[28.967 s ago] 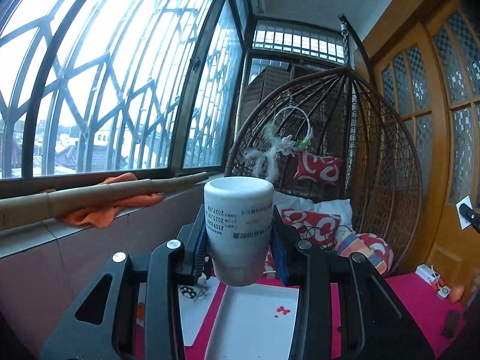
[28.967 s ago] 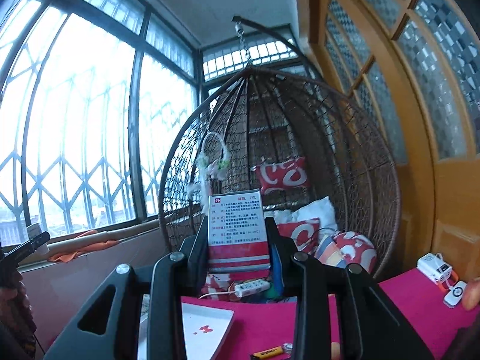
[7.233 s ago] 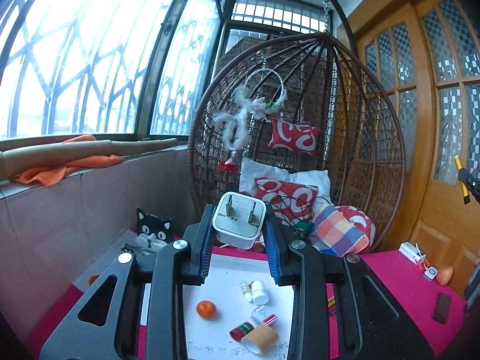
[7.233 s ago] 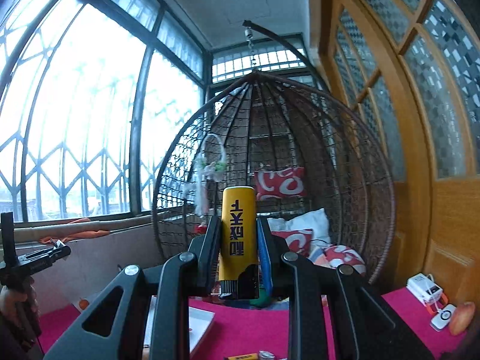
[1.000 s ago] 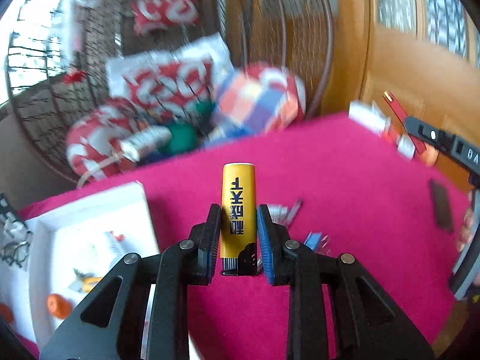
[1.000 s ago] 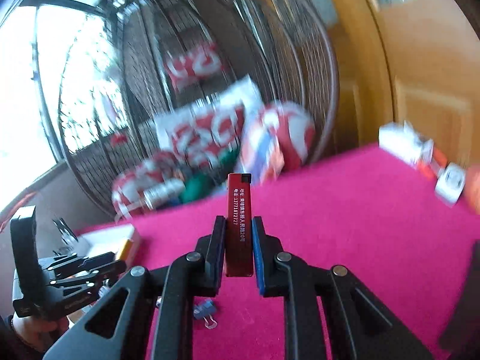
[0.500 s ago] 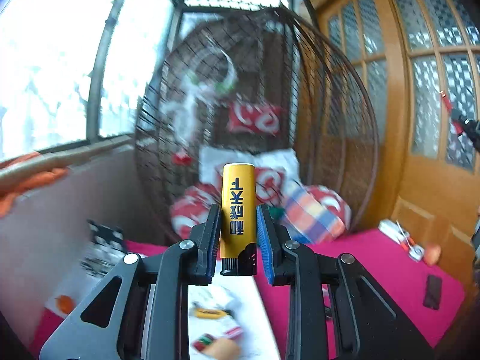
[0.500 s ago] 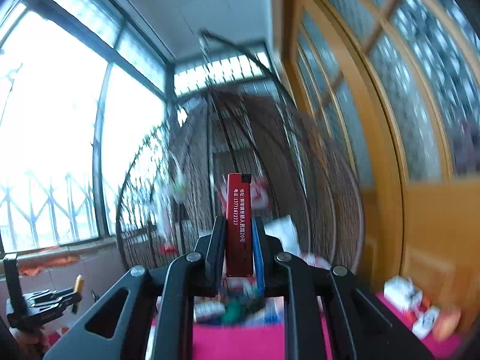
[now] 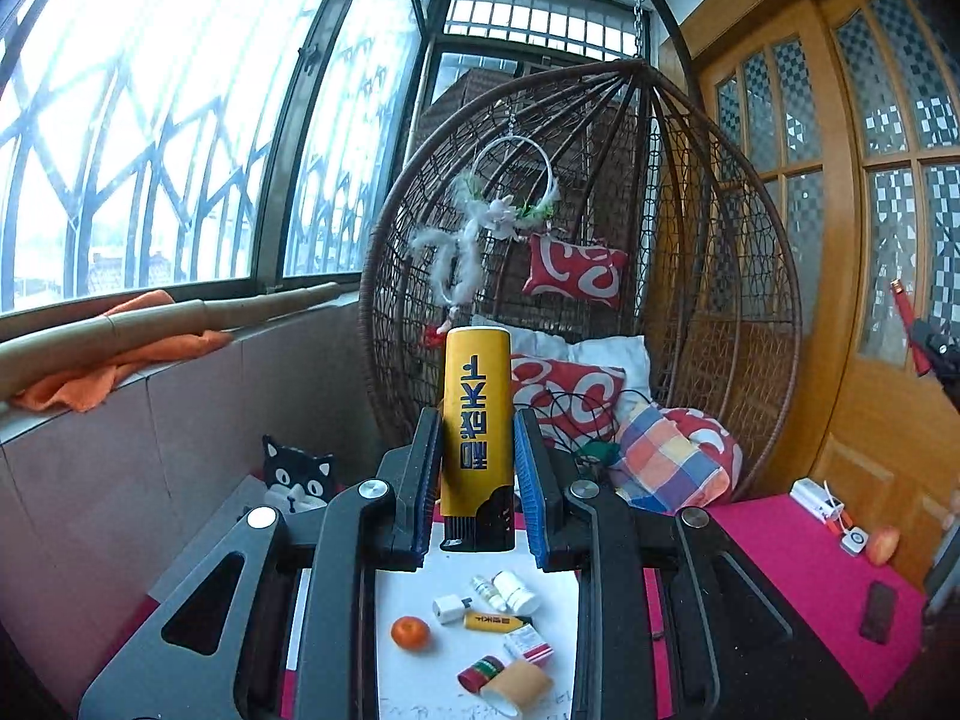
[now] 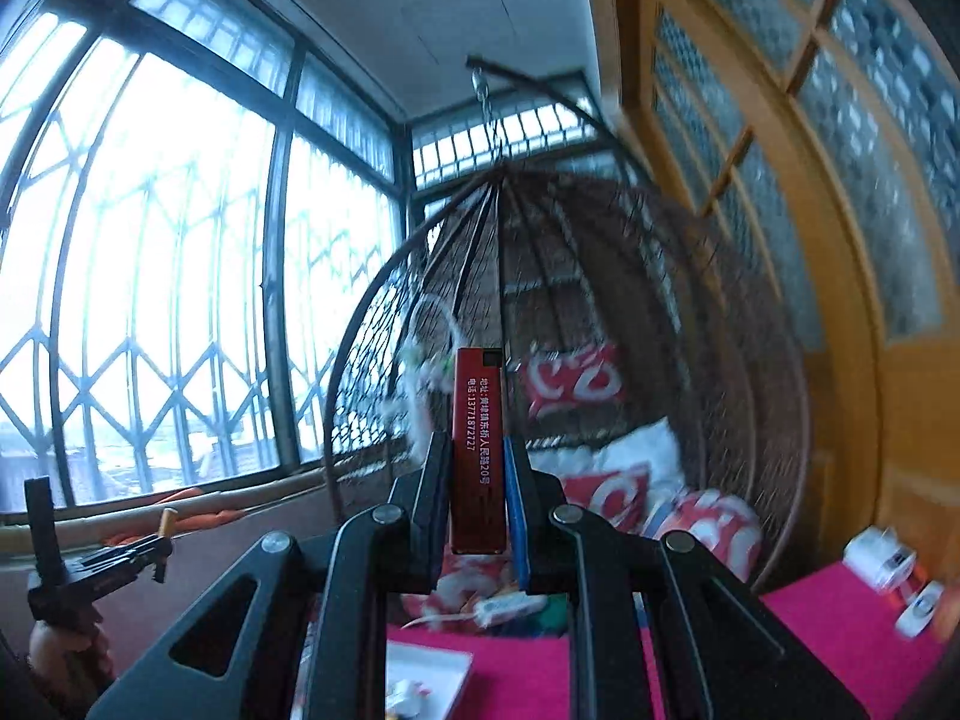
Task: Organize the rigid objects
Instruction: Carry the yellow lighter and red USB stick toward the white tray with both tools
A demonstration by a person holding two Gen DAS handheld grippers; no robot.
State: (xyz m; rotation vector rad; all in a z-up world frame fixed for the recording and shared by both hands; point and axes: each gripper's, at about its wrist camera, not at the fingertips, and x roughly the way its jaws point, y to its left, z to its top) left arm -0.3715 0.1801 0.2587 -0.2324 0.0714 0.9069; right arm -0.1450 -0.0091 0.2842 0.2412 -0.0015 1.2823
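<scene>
**Two lighters held upright above the pink table**

Between the blue ribbed pads of the left gripper [image 9: 477,480] stands a yellow lighter [image 9: 477,420], a smooth rounded plastic body with dark blue characters down its face and a black ridged base at the bottom; the jaws are closed tight on its sides and it sits upright. Below it, on the pink cloth-covered table [image 9: 798,558], lies a flat white tray [image 9: 408,678] holding a loose cluster of small things: a round orange fruit [image 9: 410,633], a white charger block [image 9: 449,608], two small white bottles [image 9: 507,591] side by side, a second yellow lighter [image 9: 495,621] lying flat, a red-and-white carton [image 9: 528,643], a red cylinder [image 9: 480,672] and a tan paper cup [image 9: 517,687] on its side, the last two touching

The right gripper [image 10: 477,498] clamps a red lighter [image 10: 477,450], a slim, flat-sided rectangular body with white print running along its narrow face, also upright. That view is blurred; a corner of the tray and the pink table show beneath it

Behind both stands a dark woven wicker egg chair [image 9: 690,210], hung from a chain, filled with red-and-white patterned cushions [image 9: 576,270] and a checked pillow [image 9: 666,459]. A cardboard tube [image 9: 168,318] rests on an orange cloth [image 9: 90,372] along the tiled window ledge
</scene>
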